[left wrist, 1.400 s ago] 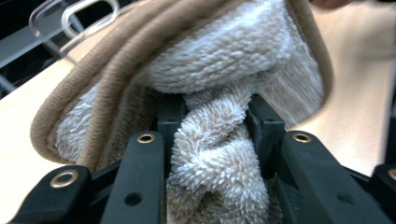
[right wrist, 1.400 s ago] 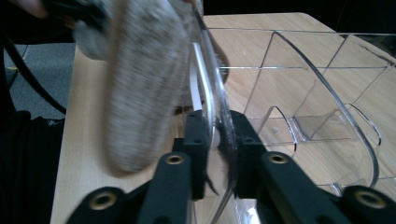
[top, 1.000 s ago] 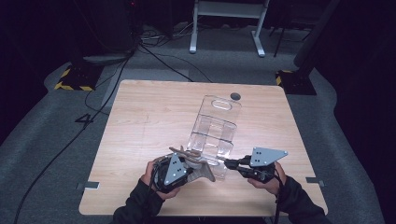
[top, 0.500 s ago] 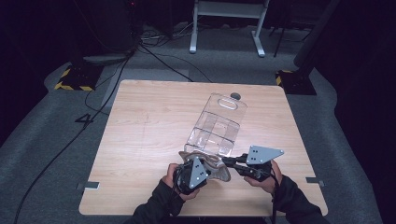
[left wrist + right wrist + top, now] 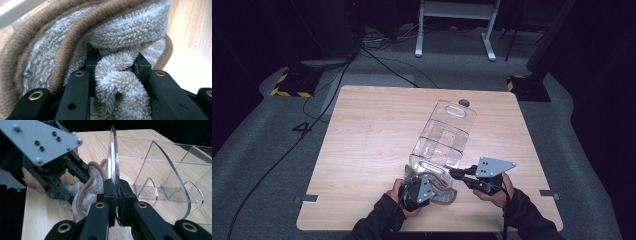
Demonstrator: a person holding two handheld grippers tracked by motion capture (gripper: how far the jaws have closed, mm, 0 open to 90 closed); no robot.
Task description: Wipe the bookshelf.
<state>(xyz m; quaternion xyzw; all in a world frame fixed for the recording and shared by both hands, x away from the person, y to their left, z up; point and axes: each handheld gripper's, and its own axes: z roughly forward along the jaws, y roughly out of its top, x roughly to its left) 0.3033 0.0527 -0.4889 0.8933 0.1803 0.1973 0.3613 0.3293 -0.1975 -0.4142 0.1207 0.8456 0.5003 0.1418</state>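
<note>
While the right gripper [image 5: 116, 202] pinches the clear organizer [image 5: 447, 135] wall steady, left gripper [image 5: 116, 72] clamps the towel [image 5: 82, 37] just beside its near end. Next: lift towel into a compartment w/o snagging.

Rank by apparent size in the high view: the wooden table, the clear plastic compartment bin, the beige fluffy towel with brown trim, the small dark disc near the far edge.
1. Wooden table
2. Clear plastic compartment bin
3. Beige fluffy towel with brown trim, partly hidden by the left gripper
4. Small dark disc
</note>
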